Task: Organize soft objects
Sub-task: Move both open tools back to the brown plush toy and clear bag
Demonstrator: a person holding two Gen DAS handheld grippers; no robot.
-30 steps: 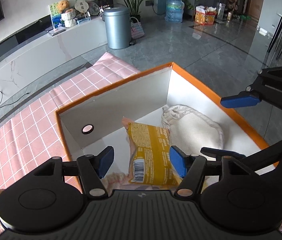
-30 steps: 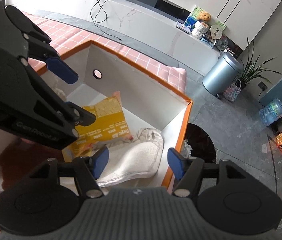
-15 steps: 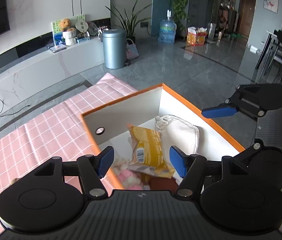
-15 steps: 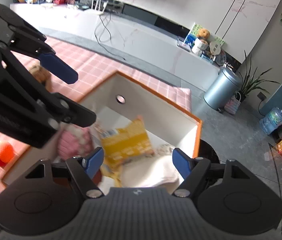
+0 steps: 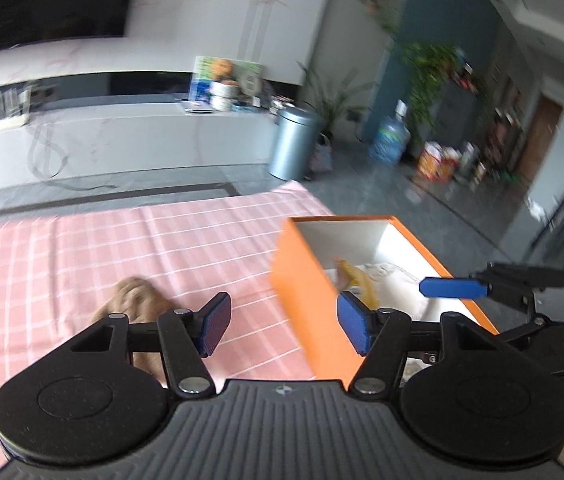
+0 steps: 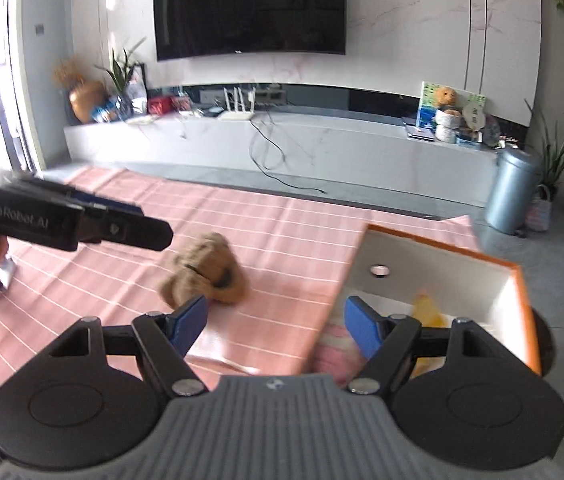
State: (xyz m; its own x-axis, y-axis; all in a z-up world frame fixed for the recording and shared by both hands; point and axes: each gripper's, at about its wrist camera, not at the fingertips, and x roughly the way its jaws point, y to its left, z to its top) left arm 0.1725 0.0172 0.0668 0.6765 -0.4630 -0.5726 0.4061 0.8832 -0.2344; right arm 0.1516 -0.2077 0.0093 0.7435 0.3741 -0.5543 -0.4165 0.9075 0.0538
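Legible marking: "GenRobot.AI" – printed on the left tongs (image 6: 81, 216) body, readable in the right wrist view only. Left tongs (image 5: 282, 330) stand wide, nothing between them, having just closed slightly. Right tongs (image 6: 275, 324) are wide and empty. The brown plush toy (image 6: 205, 276) lies on the pink checked desk cloth (image 5: 121, 248), beside the orange box (image 5: 302, 280). Left view alone shows the box's white cloth (image 5: 394, 284) – the yellow packet (image 6: 428, 310) appears in both.

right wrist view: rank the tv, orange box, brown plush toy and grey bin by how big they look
1. tv
2. orange box, though part of it is hidden behind the tongs
3. brown plush toy
4. grey bin, close to the toy in apparent size; it stands farther off, so real size is unsure
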